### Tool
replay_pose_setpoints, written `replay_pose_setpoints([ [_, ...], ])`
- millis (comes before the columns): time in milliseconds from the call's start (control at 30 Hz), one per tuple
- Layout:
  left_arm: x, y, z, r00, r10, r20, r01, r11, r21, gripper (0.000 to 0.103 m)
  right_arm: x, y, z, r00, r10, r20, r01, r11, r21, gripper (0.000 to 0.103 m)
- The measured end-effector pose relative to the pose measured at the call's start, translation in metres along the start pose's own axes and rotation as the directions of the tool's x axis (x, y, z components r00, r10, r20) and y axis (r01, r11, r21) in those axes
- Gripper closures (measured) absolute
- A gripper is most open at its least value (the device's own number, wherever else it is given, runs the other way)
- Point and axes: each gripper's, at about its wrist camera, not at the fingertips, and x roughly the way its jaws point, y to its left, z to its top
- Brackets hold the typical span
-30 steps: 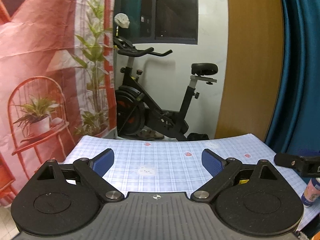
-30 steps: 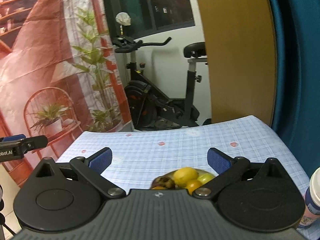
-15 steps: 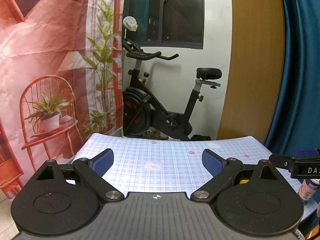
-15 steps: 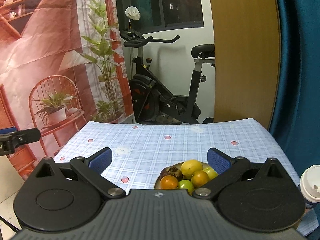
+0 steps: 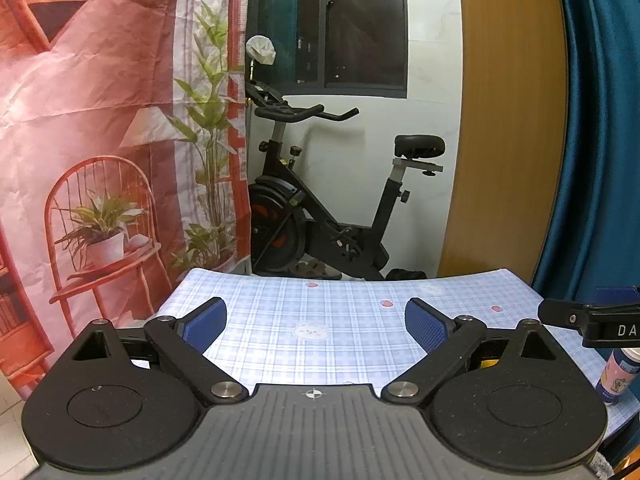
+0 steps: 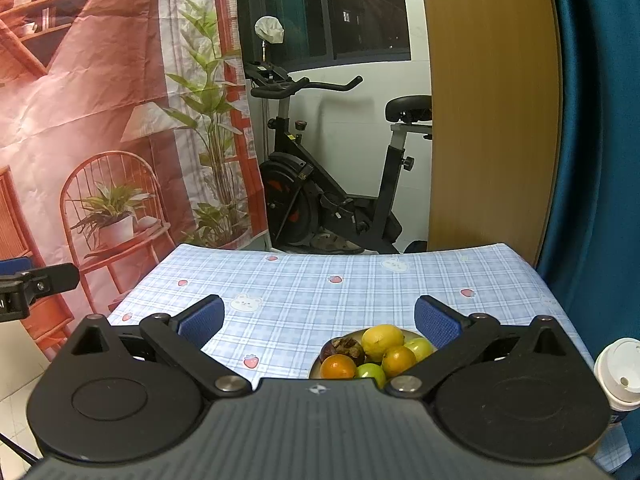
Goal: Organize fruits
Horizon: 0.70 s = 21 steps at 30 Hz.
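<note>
The fingers [image 5: 206, 324] of the left gripper [image 5: 316, 326] stand wide apart over bare checked cloth on the bench [image 5: 340, 340]; the right gripper [image 6: 320, 320] is spread just as wide, holding nothing. The right gripper's side, seen from the left view, reads "DA" [image 5: 626, 330]. Both are level above the bench, pointing toward the exercise bike [image 6: 320, 184]. The plate [image 6: 352, 336] of fruits [image 6: 380, 350] sits near the right gripper's right finger, beside a lidded cup [image 6: 618, 372]. Since a second ago both views have pulled back, showing more fruit.
</note>
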Motion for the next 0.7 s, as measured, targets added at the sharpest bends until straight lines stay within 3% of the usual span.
replay_pose_setpoints([
  [700, 0.0005, 0.0042, -0.0012, 1.0, -0.004, -0.012, 0.004, 1.0, -0.007, 0.006, -0.0007, 0.0004, 0.0002, 1.0, -0.007, -0.004, 0.007, 1.0, -0.003, 0.0],
])
